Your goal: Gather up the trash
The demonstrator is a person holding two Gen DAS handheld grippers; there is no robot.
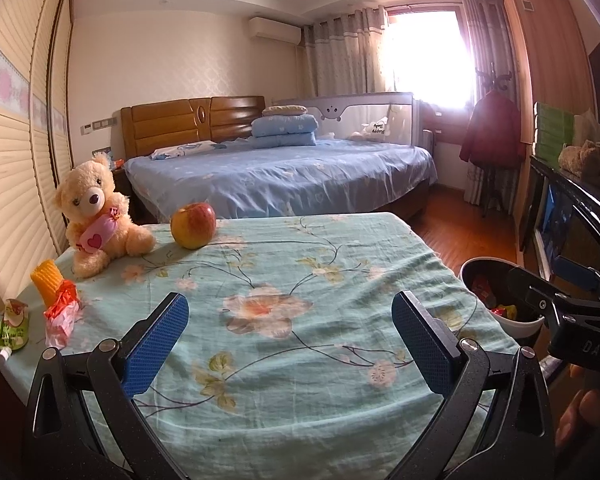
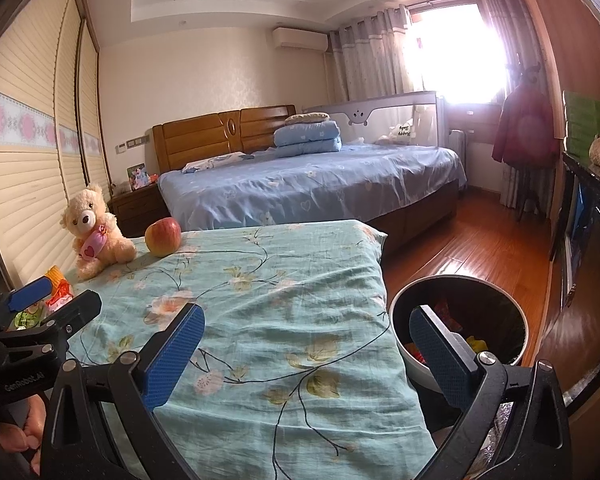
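Note:
My left gripper (image 1: 290,312) is open and empty above the floral cloth. At its far left lie a red-and-white wrapper (image 1: 62,312), a green pouch (image 1: 12,328) and an orange piece (image 1: 48,280). My right gripper (image 2: 306,326) is open and empty, its right finger over the black trash bin (image 2: 460,320), which holds colourful wrappers. The bin (image 1: 496,300) also shows at the table's right edge in the left wrist view. The wrapper (image 2: 60,294) shows partly behind the left gripper in the right wrist view.
A teddy bear (image 1: 96,220) and an apple (image 1: 193,224) sit at the far left of the cloth-covered table (image 1: 300,360). A blue bed (image 1: 280,176) stands beyond. A dark cabinet (image 2: 588,248) lines the right side, with wooden floor between.

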